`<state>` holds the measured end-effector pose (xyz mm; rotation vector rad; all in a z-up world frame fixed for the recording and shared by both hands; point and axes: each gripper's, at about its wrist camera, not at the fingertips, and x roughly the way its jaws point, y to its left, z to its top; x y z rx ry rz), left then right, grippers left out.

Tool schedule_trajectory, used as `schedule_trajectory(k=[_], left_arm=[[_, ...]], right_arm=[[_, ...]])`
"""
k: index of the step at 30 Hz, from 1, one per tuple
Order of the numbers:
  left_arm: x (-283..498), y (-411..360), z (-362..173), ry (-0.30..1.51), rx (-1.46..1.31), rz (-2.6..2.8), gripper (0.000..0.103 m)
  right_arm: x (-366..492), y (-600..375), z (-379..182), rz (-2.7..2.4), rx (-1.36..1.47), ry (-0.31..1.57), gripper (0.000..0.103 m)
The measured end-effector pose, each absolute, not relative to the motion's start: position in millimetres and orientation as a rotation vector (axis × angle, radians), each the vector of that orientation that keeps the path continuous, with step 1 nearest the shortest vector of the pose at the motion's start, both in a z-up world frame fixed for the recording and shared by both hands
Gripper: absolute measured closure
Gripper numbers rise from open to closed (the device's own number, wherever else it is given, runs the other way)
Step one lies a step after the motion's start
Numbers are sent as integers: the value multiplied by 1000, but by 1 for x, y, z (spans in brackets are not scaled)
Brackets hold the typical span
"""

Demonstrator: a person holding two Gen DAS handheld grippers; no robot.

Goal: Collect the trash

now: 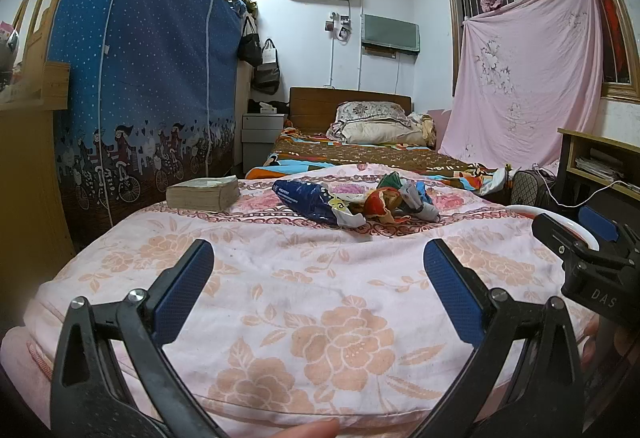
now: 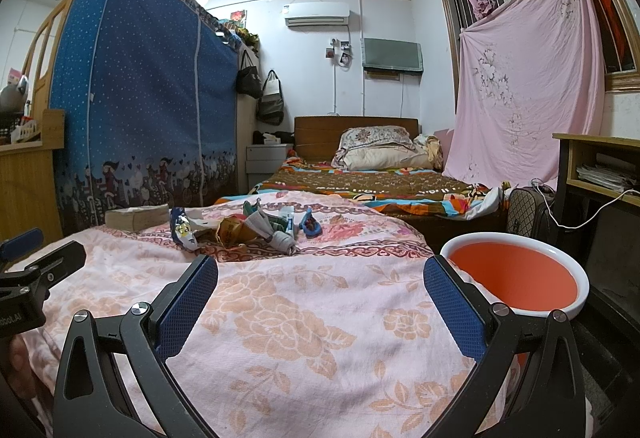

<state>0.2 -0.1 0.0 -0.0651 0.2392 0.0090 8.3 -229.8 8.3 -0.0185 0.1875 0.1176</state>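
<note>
Both grippers, left (image 1: 318, 266) and right (image 2: 320, 280), gape wide over the quilt (image 1: 320, 302); wrappers (image 1: 352, 200) at twelve o'clock (basin (image 2: 516, 278) at two).

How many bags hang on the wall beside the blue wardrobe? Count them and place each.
2. A black bag hangs nearest the wardrobe; a second bag, dark with a white panel, hangs just right of it and lower. Others may be hidden behind.
</note>
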Motion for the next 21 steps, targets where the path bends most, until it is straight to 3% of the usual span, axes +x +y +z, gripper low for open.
schedule_trajectory(k=[21], left_arm=[[18,7,16,219,-121,50,12]], right_arm=[[28,-235,18,193,32,184,0]])
